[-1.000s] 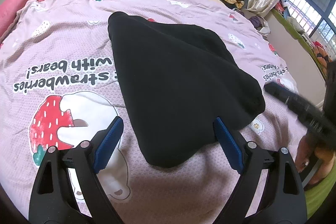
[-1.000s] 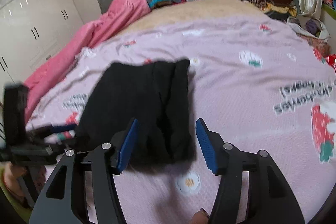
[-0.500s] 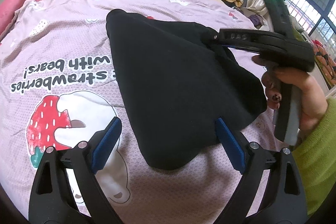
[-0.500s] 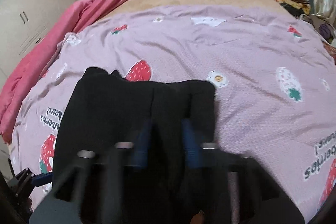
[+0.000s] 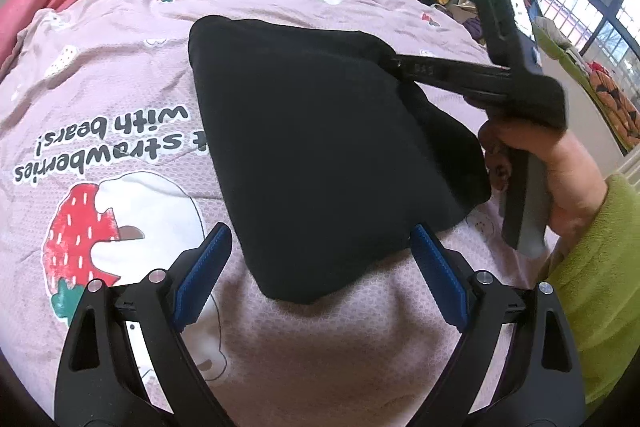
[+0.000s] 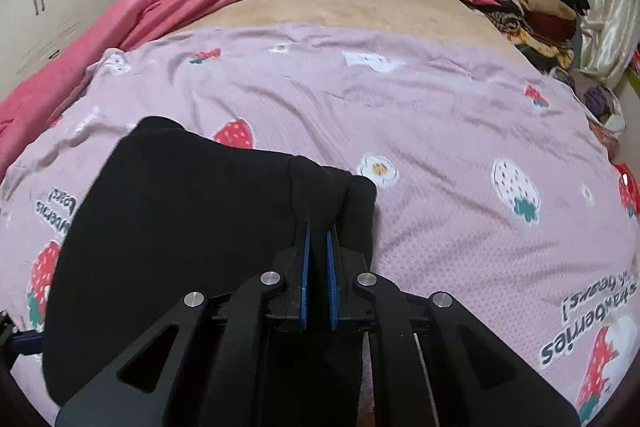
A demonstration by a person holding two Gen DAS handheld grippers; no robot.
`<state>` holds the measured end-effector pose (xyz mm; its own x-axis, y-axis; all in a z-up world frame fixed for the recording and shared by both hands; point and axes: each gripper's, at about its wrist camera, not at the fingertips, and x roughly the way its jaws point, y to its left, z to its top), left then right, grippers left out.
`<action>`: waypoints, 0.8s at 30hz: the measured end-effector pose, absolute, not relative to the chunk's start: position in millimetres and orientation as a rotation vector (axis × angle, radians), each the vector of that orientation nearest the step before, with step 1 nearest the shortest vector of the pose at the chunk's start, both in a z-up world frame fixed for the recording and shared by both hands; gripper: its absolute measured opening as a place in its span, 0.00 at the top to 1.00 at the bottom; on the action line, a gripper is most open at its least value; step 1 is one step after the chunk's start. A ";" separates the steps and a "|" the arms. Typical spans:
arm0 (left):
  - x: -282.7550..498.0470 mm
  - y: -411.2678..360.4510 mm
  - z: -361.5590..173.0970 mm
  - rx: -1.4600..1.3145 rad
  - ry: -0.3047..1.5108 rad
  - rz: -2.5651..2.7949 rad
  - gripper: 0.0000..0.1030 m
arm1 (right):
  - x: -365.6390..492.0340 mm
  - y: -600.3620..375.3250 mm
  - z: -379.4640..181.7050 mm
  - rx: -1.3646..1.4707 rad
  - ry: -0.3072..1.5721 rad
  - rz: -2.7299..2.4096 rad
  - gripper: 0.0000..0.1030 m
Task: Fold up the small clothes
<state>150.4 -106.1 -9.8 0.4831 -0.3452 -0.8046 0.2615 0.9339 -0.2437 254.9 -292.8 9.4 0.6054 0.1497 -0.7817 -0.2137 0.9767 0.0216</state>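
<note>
Pink strawberry bedspread (image 6: 440, 115) under black garment (image 5: 320, 155)

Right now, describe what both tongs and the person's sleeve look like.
Left tongs: black plastic frames with triangular cutouts, silver rivets, ribbed blue pads. Right tongs: same build, with a green light on the black body. The sleeve is fuzzy lime green.

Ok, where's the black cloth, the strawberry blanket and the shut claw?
Black folded cloth (image 5: 320, 147): left wrist view, its middle.
Lilac strawberry-print blanket (image 6: 440, 107): right wrist view, bare part.
Right claw (image 6: 318, 231): right wrist view, between fingertips, shut on the cloth.
</note>
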 end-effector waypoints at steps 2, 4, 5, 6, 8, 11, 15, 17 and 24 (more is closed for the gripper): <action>149.5 -105.5 -7.9 -0.092 0.996 -0.370 0.19 | 253.3 -293.9 9.1 -0.061 0.896 0.200 0.86; 147.0 -106.2 -4.8 -0.088 0.990 -0.374 0.19 | 250.1 -296.8 13.2 -0.055 0.889 0.186 0.75; 145.6 -106.4 -3.2 -0.087 0.987 -0.374 0.19 | 248.2 -298.7 15.7 -0.056 0.888 0.172 0.67; 144.3 -106.3 -1.2 -0.086 0.983 -0.374 0.19 | 247.0 -300.9 18.4 -0.053 0.886 0.169 0.62; 142.7 -105.6 1.9 -0.092 0.978 -0.372 0.19 | 238.2 -307.1 27.9 -0.030 0.870 0.177 0.56; 139.4 -103.5 9.0 -0.104 0.963 -0.375 0.19 | 220.9 -318.1 45.3 0.008 0.830 0.196 0.38; 134.7 -103.9 17.9 -0.104 0.942 -0.367 0.12 | 194.9 -327.9 71.4 0.039 0.771 0.217 0.21; 130.9 -103.0 21.7 -0.102 0.932 -0.363 0.09 | 179.5 -332.3 83.5 0.047 0.739 0.219 0.12; 111.9 -94.4 35.8 -0.088 0.888 -0.335 0.09 | 120.5 -341.6 118.6 0.063 0.625 0.243 0.05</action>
